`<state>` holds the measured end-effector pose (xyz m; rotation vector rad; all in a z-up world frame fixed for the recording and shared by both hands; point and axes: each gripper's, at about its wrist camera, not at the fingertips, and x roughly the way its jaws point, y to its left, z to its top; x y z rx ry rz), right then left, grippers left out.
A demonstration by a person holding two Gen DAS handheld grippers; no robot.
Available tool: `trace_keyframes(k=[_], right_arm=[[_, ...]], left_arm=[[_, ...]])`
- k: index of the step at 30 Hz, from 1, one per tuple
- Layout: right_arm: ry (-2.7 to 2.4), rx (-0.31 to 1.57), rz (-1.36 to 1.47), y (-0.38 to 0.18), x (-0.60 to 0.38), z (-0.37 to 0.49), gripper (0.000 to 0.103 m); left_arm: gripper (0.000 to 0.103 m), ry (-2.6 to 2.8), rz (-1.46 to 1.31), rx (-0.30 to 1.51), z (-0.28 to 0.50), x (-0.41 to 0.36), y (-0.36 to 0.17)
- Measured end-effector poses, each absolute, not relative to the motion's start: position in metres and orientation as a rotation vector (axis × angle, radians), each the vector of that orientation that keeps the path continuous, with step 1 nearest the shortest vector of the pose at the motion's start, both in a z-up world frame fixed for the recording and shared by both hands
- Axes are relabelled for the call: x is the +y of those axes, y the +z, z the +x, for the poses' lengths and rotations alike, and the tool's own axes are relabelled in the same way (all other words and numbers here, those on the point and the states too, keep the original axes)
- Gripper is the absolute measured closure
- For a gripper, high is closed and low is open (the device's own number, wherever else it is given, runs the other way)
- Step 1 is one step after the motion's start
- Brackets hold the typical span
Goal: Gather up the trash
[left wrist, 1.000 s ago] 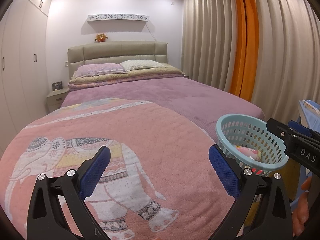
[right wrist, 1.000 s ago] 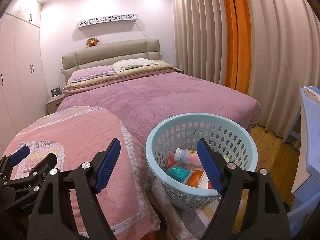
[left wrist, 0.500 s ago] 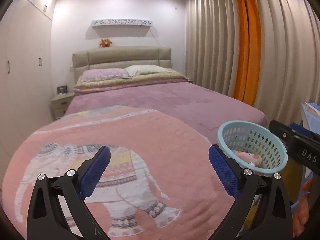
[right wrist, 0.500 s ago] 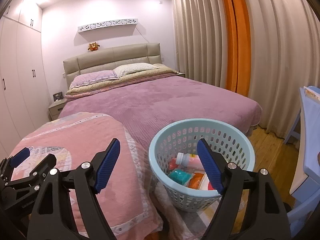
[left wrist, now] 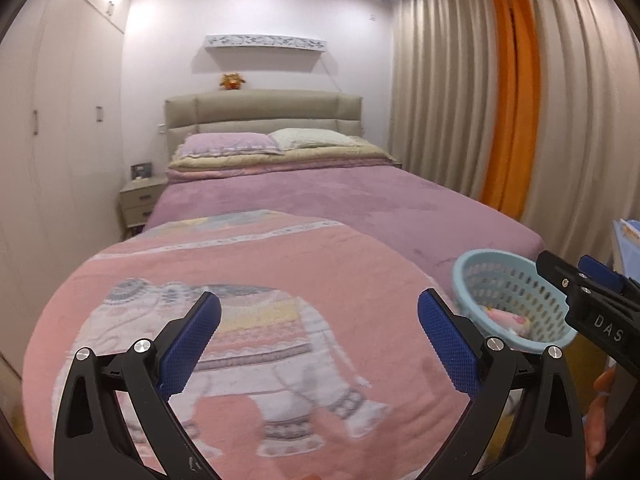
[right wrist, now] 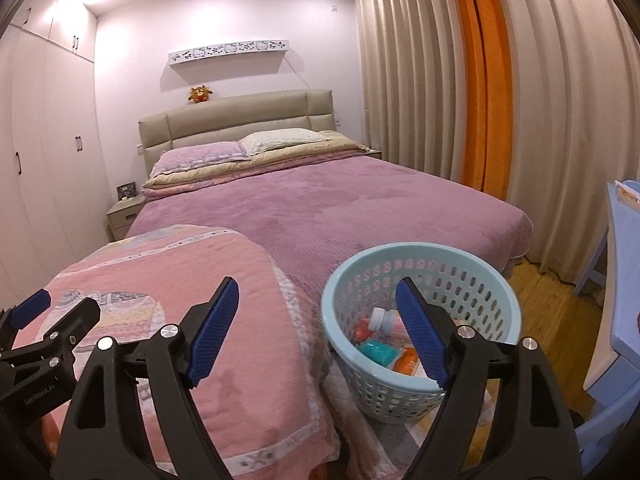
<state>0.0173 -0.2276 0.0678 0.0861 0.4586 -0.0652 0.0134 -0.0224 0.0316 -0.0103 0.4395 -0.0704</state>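
A light blue perforated basket (right wrist: pixel 472 258) stands by the foot of the bed and holds several pieces of trash, among them a white-capped pink bottle (right wrist: pixel 383 319) and a teal item (right wrist: pixel 374 350). It also shows at the right of the left wrist view (left wrist: pixel 476 268). My right gripper (right wrist: pixel 318 308) is open and empty, above and in front of the basket's left rim. My left gripper (left wrist: pixel 319 324) is open and empty, above the pink elephant blanket (left wrist: pixel 240 320).
A bed with a purple cover (right wrist: pixel 320 208) fills the middle. Beige and orange curtains (right wrist: pixel 480 80) hang on the right, a wardrobe (right wrist: pixel 40 140) stands on the left with a nightstand (left wrist: pixel 140 204) beside the bed. A blue chair (right wrist: pixel 616 280) stands at the right on the wooden floor.
Both grippers have drawn back and risen from the bed and basket, so both look smaller. Both stay open and empty.
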Motion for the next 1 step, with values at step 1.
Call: trace_keyframes(k=[1], right_arm=[[-0.058,0.459,0.085,0.0682,-0.2252,0.0181,0.026]], left_arm=[[0.007,-0.048,-0.006,0.438,0.0112,-0.0175,0.0312]])
